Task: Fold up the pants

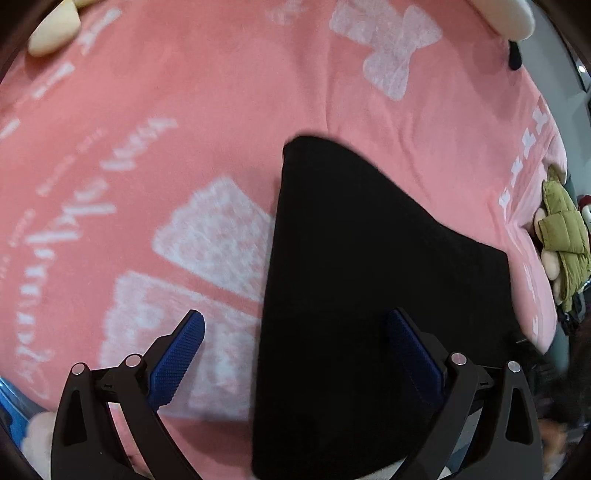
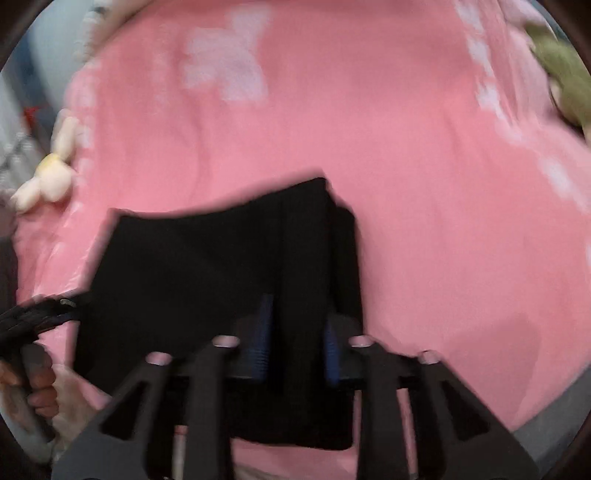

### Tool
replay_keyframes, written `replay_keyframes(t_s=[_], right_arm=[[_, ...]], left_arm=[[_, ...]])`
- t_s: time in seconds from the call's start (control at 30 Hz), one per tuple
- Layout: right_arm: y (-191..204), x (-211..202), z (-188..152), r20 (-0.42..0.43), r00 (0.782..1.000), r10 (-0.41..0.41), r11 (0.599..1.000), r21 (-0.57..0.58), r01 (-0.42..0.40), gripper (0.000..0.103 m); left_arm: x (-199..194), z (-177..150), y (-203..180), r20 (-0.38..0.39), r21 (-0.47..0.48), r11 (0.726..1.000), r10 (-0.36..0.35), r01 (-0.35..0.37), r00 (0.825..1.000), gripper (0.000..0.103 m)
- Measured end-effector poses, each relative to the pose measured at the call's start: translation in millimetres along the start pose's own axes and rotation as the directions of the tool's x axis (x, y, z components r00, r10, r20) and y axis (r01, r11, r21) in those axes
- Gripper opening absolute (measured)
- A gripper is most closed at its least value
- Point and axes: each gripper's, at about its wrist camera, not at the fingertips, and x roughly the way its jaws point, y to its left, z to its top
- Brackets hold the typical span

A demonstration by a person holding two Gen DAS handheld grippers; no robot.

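The black pants (image 1: 369, 277) lie folded into a compact block on a pink blanket (image 1: 184, 110). My left gripper (image 1: 295, 328) is open and empty above the pants' near left edge, one blue pad (image 1: 181, 358) over the blanket and the other over the black cloth. In the right wrist view the pants (image 2: 207, 266) fill the lower middle. My right gripper (image 2: 297, 332) is shut on a raised fold of the pants near their right edge. The left gripper (image 2: 40, 314) and the hand holding it show at the far left of that view.
The pink blanket (image 2: 443, 221) has white prints. A cream plush toy (image 1: 55, 33) lies at the far left corner, also in the right wrist view (image 2: 48, 173). An olive-green padded plush (image 1: 565, 229) sits at the right edge of the bed.
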Motion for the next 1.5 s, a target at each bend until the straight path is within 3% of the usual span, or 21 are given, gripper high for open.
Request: replay_keyframes(t_s=[0.07,0.1,0.13,0.17,0.2,0.27,0.3,0.33,0.4,0.5,0.57,0.67,0.7,0.73,0.8,0.83,0.9,1.0,1.2,1.5], right_arm=[[-4,-11,2,0.024,1.000,0.015,0.999,0.042,-0.016,0.045],[-3,-19,5,0.053,0.997,-0.049,0.998,0.041,0.046,0.073],[-3,-23,6,0.081,0.993,-0.090,0.995,0.044,0.087,0.082],[-4,-23,5,0.088,0.992,-0.086,0.996,0.042,0.083,0.082],[-8,-13,6,0.043,0.998,-0.050,0.998,0.049,0.047,0.081],[-15,13,2,-0.049,0.998,0.040,0.994,0.107,-0.035,0.061],[-19,22,-1,-0.044,0.993,0.113,0.981,0.162,-0.105,0.055],[-18,24,-2,-0.035,0.991,0.130,0.974,0.194,-0.121,0.043],[-7,16,7,-0.023,0.990,0.142,0.970,0.204,-0.134,0.037],[41,-21,26,0.041,0.980,0.197,0.975,0.098,-0.200,0.036],[73,-39,33,0.061,0.971,0.231,0.972,0.029,-0.233,0.038],[106,-41,20,0.068,0.981,0.181,0.982,-0.063,-0.177,0.058],[112,-23,9,0.023,0.989,0.145,0.985,-0.097,-0.142,0.066],[113,-6,-2,-0.023,0.995,0.101,0.988,-0.112,-0.103,0.066],[109,26,-25,-0.126,0.992,0.002,0.996,-0.090,-0.013,0.066],[104,30,-30,-0.136,0.989,0.051,0.998,-0.032,-0.056,0.066],[100,31,-30,-0.143,0.983,0.115,0.993,0.055,-0.108,0.066],[104,38,-24,-0.158,0.981,0.116,0.992,0.064,-0.107,0.070],[109,55,-31,-0.216,0.967,0.134,0.989,0.091,-0.117,0.079],[105,60,-33,-0.243,0.958,0.150,0.987,0.098,-0.130,0.081]], left_arm=[[6,-3,2,-0.008,-0.007,1.000,-0.007,0.007,1.000,0.097],[5,-3,2,0.007,0.001,1.000,-0.004,0.004,1.000,0.097],[6,-4,0,0.019,0.011,1.000,-0.002,0.002,1.000,0.097],[6,-5,0,0.025,0.015,1.000,-0.002,0.001,1.000,0.097],[7,-5,0,0.034,0.017,1.000,-0.007,0.007,0.999,0.097],[9,-4,-1,0.050,0.036,0.998,-0.047,0.045,0.998,0.088],[12,-2,-3,0.028,0.062,0.992,-0.115,0.114,0.993,0.050],[14,3,-5,0.013,0.055,0.992,-0.115,0.114,0.993,0.037],[2,11,-3,0.018,0.034,0.986,-0.166,0.165,0.986,0.030],[-40,28,3,0.063,0.030,0.974,-0.227,0.225,0.972,0.029],[-82,36,12,0.135,0.054,0.979,-0.203,0.197,0.970,0.030],[-118,35,42,0.165,0.045,0.993,-0.118,0.112,0.979,0.045],[-120,30,56,0.163,0.031,0.998,-0.058,0.054,0.985,0.060],[-117,21,69,0.160,0.017,0.999,0.032,-0.035,0.987,0.070],[-102,7,86,0.139,0.000,0.984,0.177,-0.178,0.974,0.070],[-94,-1,96,0.110,-0.018,0.982,0.190,-0.189,0.976,0.069],[-85,-8,107,0.062,-0.057,0.989,0.142,-0.139,0.988,0.069],[-79,-8,105,0.050,-0.077,0.991,0.109,-0.105,0.993,0.074],[-57,-4,91,0.026,-0.047,0.991,0.127,-0.126,0.992,0.083],[-44,5,96,0.027,-0.054,0.992,0.119,-0.117,0.993,0.094]])
